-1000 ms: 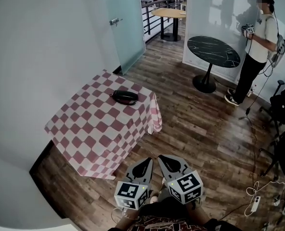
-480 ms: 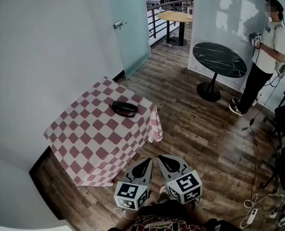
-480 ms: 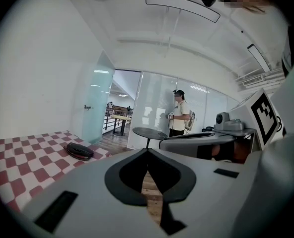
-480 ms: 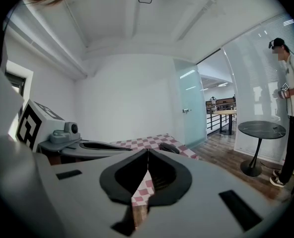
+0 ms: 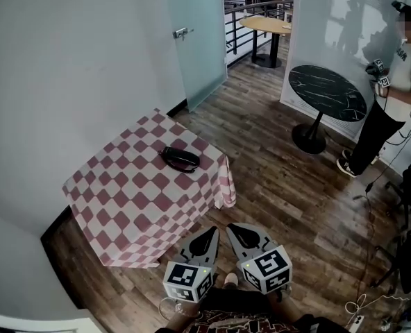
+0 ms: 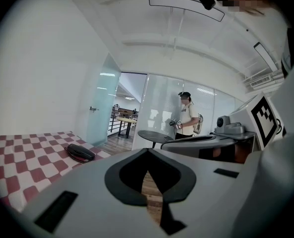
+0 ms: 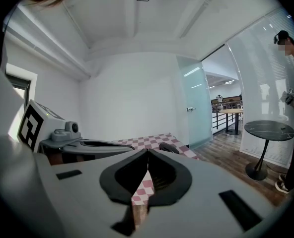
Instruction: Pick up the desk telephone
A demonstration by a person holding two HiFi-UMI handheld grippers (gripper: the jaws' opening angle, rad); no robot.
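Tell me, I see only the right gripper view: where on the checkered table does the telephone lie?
Observer: In the head view the telephone lies alone on the checkered table, towards its far edge.
Operator: Does the left gripper hold something?
Observer: No. The left gripper view shows its tongs shut, nothing between them.
Operator: Are the grippers above the table?
Observer: No. The head view shows the right gripper and the left one above the wooden floor, short of the table.

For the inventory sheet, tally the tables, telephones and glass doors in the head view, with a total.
Tables: 3, the checkered table, the black round table, the wooden round table
Telephone: 1
Glass door: 1
Total: 5
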